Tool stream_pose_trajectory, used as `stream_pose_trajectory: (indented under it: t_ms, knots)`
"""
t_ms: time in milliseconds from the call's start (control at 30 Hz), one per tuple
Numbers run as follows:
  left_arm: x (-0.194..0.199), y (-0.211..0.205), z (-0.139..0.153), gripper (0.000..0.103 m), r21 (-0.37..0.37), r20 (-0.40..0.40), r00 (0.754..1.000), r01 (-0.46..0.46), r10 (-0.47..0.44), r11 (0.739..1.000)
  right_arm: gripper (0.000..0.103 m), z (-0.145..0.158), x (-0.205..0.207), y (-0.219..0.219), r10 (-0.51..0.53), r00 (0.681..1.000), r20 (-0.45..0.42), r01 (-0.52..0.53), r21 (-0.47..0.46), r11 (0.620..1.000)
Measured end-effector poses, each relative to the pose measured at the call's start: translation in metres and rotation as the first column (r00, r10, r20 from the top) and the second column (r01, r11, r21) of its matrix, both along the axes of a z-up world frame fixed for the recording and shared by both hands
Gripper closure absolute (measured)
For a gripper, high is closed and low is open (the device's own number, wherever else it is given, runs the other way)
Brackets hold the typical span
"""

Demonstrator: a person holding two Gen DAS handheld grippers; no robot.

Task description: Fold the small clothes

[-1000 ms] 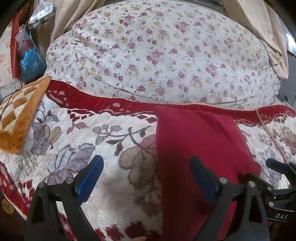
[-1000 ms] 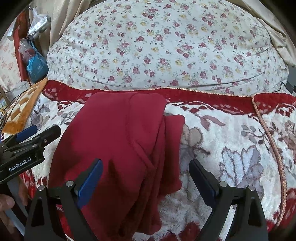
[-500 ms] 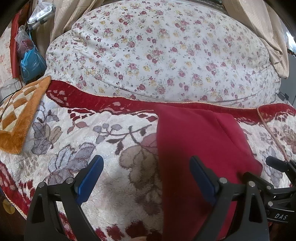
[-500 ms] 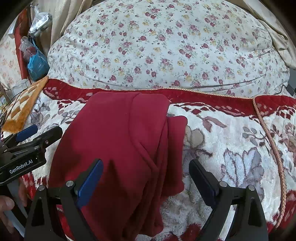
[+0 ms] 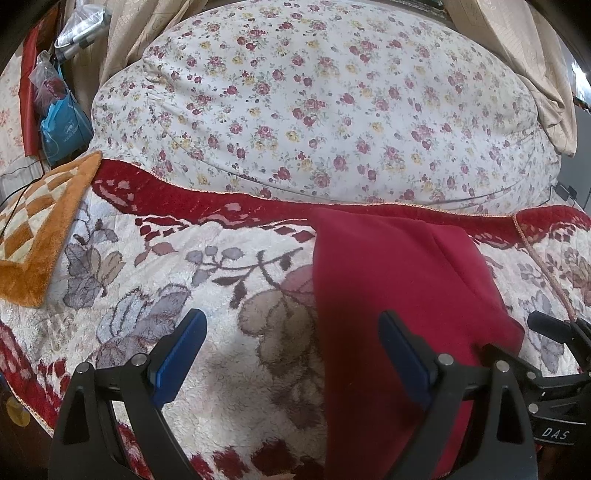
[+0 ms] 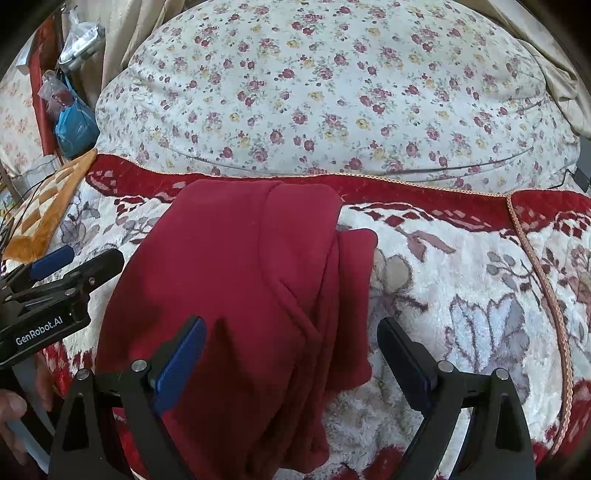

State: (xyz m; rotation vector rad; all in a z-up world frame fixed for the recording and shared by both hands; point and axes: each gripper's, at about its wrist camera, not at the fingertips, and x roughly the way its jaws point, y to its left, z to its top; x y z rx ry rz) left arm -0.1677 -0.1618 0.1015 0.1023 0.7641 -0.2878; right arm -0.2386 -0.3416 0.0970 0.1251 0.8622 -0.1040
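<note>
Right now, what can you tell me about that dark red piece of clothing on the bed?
The dark red garment looks like soft, thick knit, plain and without print. It lies folded lengthwise in layers on the flowery plush blanket, with a curved seam across its top layer and stacked edges along its right side. Its far end reaches the blanket's red border. Neither open claw grips it.

- The red garment runs off the bottom edge in both views, its lower hem unseen.
- Contents of the clear plastic bag are too blurred to tell.
- The person's hand is cut by the left edge.
</note>
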Motion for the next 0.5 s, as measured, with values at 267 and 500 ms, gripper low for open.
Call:
stream_pose_trajectory:
  t_ms: [267, 500]
  knots:
    - [0.0005, 0.0008, -0.0011, 0.01, -0.007, -0.005, 1.0, 0.0, 0.0, 1.0, 0.007, -0.0006, 0.0033, 0.0016, 0.005, 1.0, -0.004, -0.005, -0.001, 1.0]
    - [0.0, 0.0021, -0.0019, 0.01, -0.004, -0.003, 1.0, -0.004, 0.004, 1.0, 0.007, -0.0025, 0.0038, 0.0013, 0.001, 1.0, -0.008, -0.001, 0.005, 1.0]
